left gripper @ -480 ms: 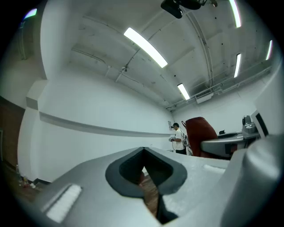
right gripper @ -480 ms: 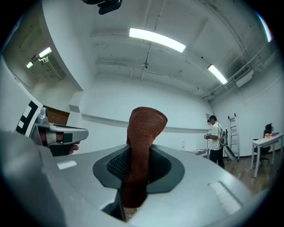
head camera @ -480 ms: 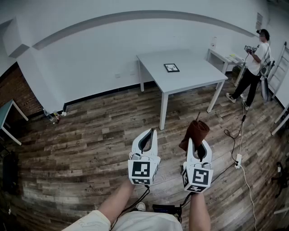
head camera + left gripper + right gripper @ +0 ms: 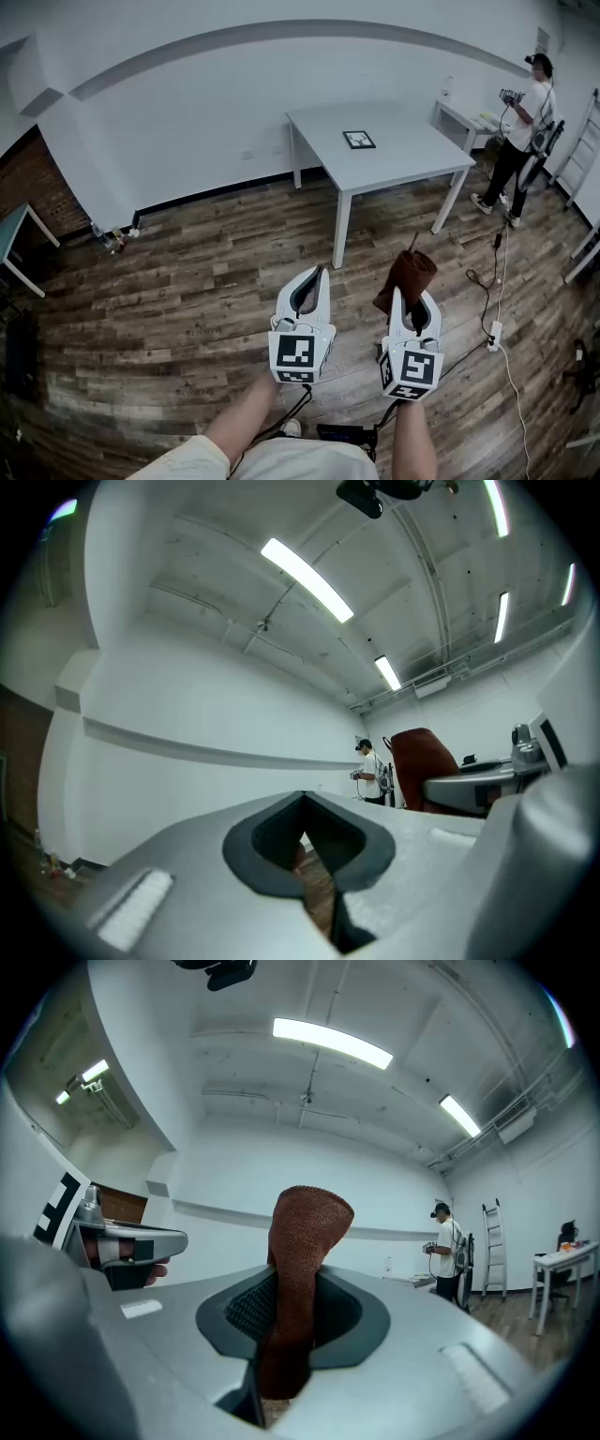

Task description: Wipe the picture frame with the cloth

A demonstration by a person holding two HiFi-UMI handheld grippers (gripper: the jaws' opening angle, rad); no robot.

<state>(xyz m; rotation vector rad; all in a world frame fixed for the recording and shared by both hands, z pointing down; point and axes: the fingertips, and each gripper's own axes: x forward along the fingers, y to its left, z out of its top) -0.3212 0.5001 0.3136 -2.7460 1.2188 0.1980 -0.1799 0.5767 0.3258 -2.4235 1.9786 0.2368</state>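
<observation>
cloth (image 4: 406, 272) clamped in right gripper (image 4: 412, 302), left gripper (image 4: 317, 275) seemingly closed, picture frame (image 4: 359, 140) far ahead

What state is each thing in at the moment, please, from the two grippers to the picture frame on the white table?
Left gripper: shut, nothing between its jaws.
Right gripper: shut on the cloth.
Rust-brown woven cloth: clamped, standing upright above the jaws.
Small black picture frame: lying flat on the white table, untouched.
</observation>
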